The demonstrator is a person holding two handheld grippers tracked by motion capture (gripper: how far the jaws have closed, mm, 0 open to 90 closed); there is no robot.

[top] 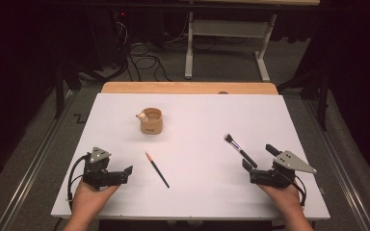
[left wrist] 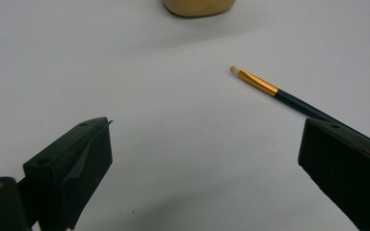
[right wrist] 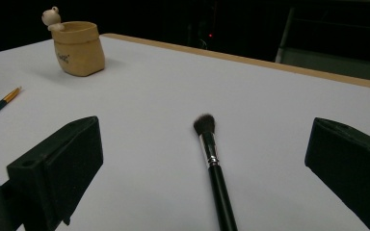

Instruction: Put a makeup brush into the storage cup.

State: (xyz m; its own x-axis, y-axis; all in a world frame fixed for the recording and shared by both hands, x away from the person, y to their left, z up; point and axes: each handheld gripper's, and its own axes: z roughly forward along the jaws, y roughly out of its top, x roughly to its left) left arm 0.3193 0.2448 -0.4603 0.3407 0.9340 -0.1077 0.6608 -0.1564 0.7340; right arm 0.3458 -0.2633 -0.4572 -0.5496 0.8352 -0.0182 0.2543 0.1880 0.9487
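Both hand-held grippers rest near the desk's (top: 270, 106) front edge, jaws spread and holding nothing. The left hand-held gripper (top: 127, 172) faces a thin gold-banded brush (top: 157, 170) lying just beside it. The right hand-held gripper (top: 259, 156) straddles the handle end of a black powder brush (top: 240, 150). A tan bear cup (top: 151, 121) stands toward the back edge.

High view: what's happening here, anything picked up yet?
Nothing is held yet. A person has a gripper in each hand at the near edge of the white table. The left gripper is open, near the thin brush with the gold ferrule. The right gripper is open, with the black makeup brush lying between its jaws but not clamped. Both brushes lie flat. The tan cup with a small bear figure on its rim stands upright farther back.
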